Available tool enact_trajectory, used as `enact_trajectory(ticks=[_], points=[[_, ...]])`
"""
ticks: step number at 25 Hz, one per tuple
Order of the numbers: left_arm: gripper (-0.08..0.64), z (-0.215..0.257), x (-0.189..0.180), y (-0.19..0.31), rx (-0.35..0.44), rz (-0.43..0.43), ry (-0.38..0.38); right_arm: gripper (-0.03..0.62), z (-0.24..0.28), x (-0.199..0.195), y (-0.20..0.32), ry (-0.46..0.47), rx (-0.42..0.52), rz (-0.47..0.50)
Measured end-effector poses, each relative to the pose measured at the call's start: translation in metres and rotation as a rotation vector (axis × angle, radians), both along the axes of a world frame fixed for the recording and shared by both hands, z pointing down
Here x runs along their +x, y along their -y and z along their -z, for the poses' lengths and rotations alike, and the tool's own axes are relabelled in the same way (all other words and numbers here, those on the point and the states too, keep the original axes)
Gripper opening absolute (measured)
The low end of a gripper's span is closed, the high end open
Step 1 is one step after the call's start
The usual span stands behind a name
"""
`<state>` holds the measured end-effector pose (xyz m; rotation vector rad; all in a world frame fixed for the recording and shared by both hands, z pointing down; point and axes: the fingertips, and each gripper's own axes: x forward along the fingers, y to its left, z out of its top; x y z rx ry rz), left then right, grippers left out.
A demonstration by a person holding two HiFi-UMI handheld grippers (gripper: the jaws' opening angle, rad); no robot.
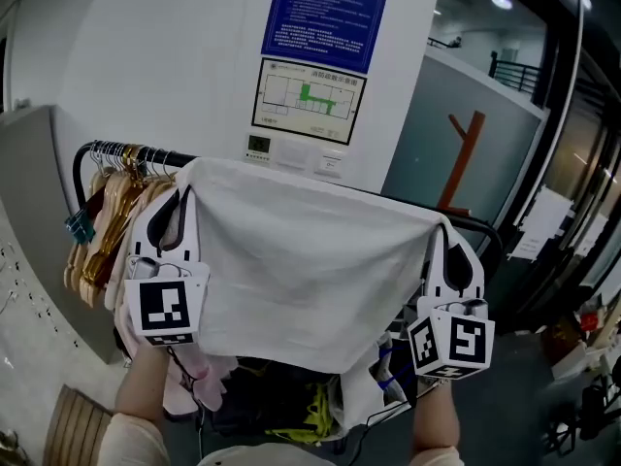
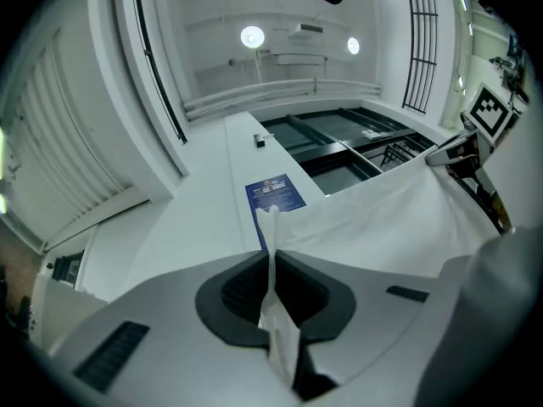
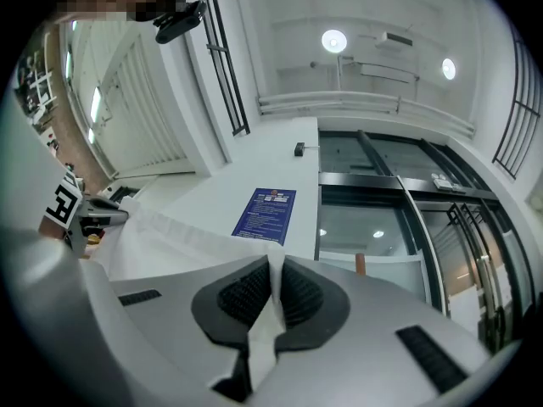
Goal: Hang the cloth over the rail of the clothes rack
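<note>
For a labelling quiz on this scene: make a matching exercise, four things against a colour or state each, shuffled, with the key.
1 cloth
2 hangers
3 poster
4 left claw

A blue, printed
B shut on a cloth corner
C white, spread out
D tan, bunched on the rail

Pairs: 1-C; 2-D; 3-A; 4-B

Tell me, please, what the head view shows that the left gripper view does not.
Only the head view: the black metal clothes-rack rail, wooden hangers on it, and the hanging lower edge of the white fabric cloth. Only the left gripper view: the left gripper shut on a cloth corner, and round ceiling lamps. Both: the cloth, the blue wall notice and the right gripper.
</note>
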<state>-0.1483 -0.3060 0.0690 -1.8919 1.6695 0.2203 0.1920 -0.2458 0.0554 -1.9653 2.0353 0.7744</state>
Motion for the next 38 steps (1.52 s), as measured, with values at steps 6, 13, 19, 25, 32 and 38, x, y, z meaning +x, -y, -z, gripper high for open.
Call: enact_trajectory(ticks=[6, 13, 19, 25, 32, 38], points=[[0.020, 0.036, 0.007, -0.002, 0.070, -0.011, 0.027, 0.021, 0.041, 0.008, 0.004, -0.056, 0.062, -0.051], [0.020, 0.080, 0.013, 0.011, 0.125, -0.003, 0.080, 0.021, 0.092, 0.014, 0.019, -0.073, 0.110, -0.073], [0.020, 0.109, 0.017, 0.037, 0.135, 0.022, 0.111, 0.021, 0.118, 0.017, 0.043, -0.088, 0.115, -0.074], [0.020, 0.135, 0.024, 0.070, 0.135, 0.032, 0.154, 0.021, 0.139, 0.023, 0.072, -0.062, 0.112, -0.086], [0.020, 0.148, 0.029, 0.111, 0.146, 0.077, 0.165, 0.021, 0.164, 0.024, 0.104, -0.091, 0.148, -0.112], [0.020, 0.157, 0.035, 0.138, 0.108, 0.061, 0.172, 0.021, 0.164, 0.033, 0.141, -0.090, 0.103, -0.105]])
